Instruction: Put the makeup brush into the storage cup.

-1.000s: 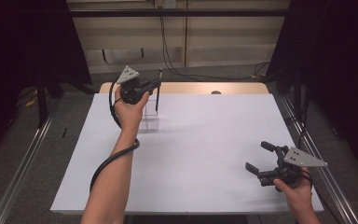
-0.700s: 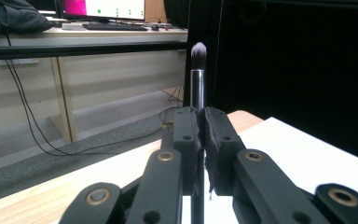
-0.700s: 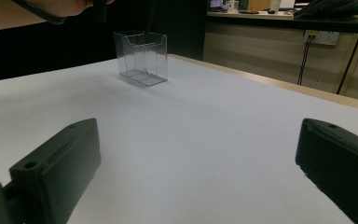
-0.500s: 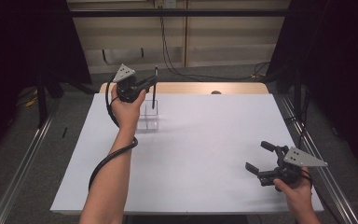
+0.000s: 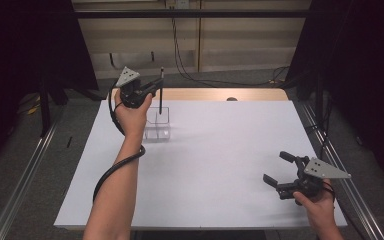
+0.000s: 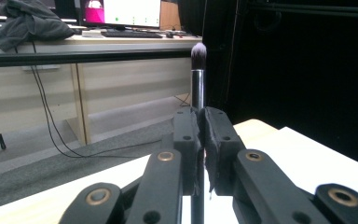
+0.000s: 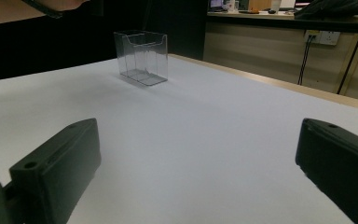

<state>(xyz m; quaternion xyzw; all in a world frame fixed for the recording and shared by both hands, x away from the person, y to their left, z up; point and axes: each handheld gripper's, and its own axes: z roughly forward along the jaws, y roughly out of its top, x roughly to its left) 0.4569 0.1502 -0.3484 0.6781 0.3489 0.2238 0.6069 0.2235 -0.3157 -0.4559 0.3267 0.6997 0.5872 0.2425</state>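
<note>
1. The makeup brush (image 6: 197, 88) stands upright in the air, bristles up, above the clear plastic holder (image 5: 158, 125) at the far left of the counter (image 5: 220, 165).
2. The left tongs (image 5: 152, 90) are pinching the brush's dark handle, their pads pressed against it from both sides.
3. The holder has compartments and rests on the white counter, just beside the left hand (image 5: 130, 117).
4. The right tongs (image 5: 276, 170) are spread wide with nothing between them, held low at the near right corner, well apart from the holder.
</note>
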